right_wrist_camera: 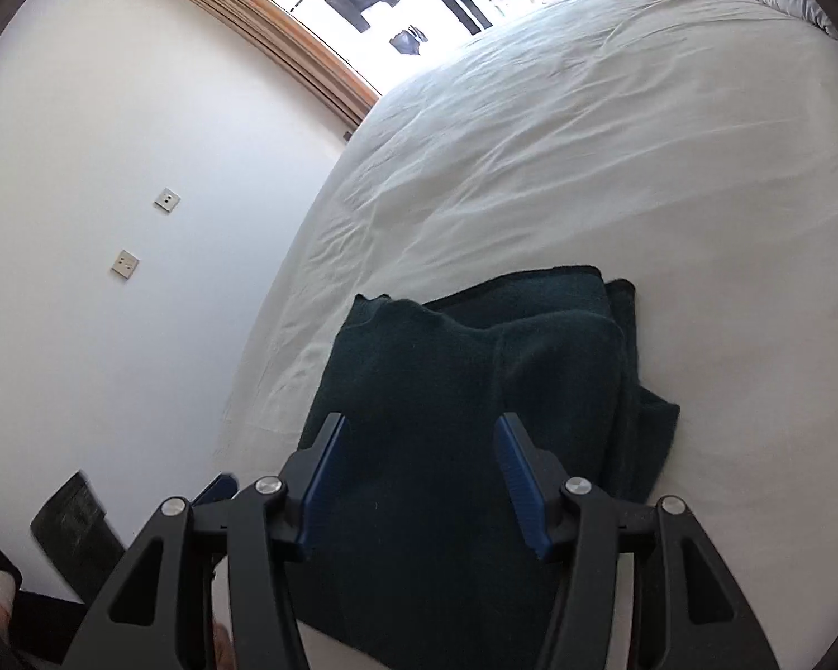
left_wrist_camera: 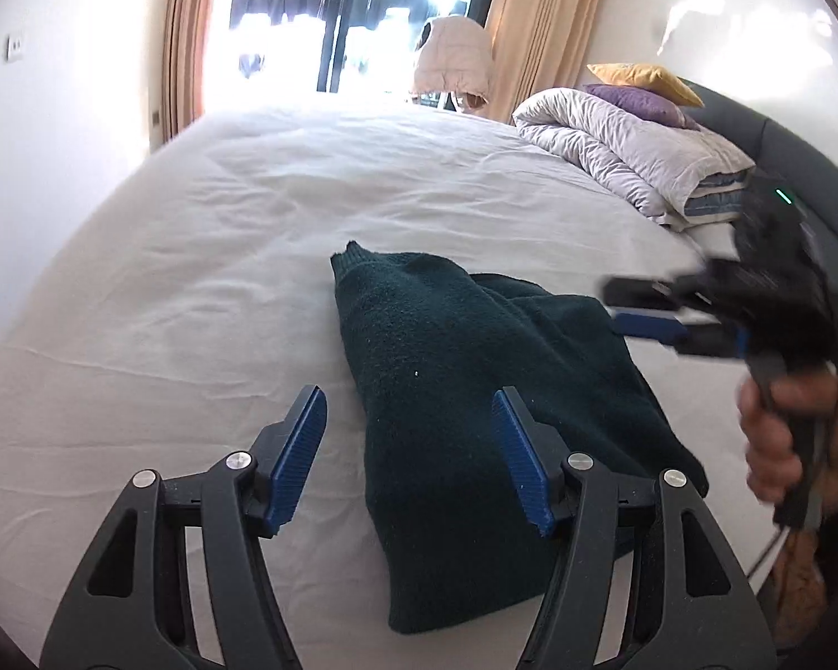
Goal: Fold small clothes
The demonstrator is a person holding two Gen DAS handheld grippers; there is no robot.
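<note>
A dark green garment [left_wrist_camera: 475, 391] lay partly folded on a white bed [left_wrist_camera: 223, 223], its long axis running away from the left claw [left_wrist_camera: 409, 460] toward the window. The left claw hovered over the near end of the garment with its jaws apart and nothing between them, one finger above the cloth and the other above bare sheet. The right claw [left_wrist_camera: 642, 310] came in from the garment's right side, level with its middle, so it pointed across the long axis; its jaws also stood apart and empty. Both claws seemed about equally near the cloth. The left view showed the right claw, blurred, and the hand [left_wrist_camera: 782, 441] holding it, plus a quilt and pillows at the bed's head. The right view [right_wrist_camera: 413, 477] showed instead the stacked layers at the garment's [right_wrist_camera: 475, 391] far edge, which the left view hid.
</note>
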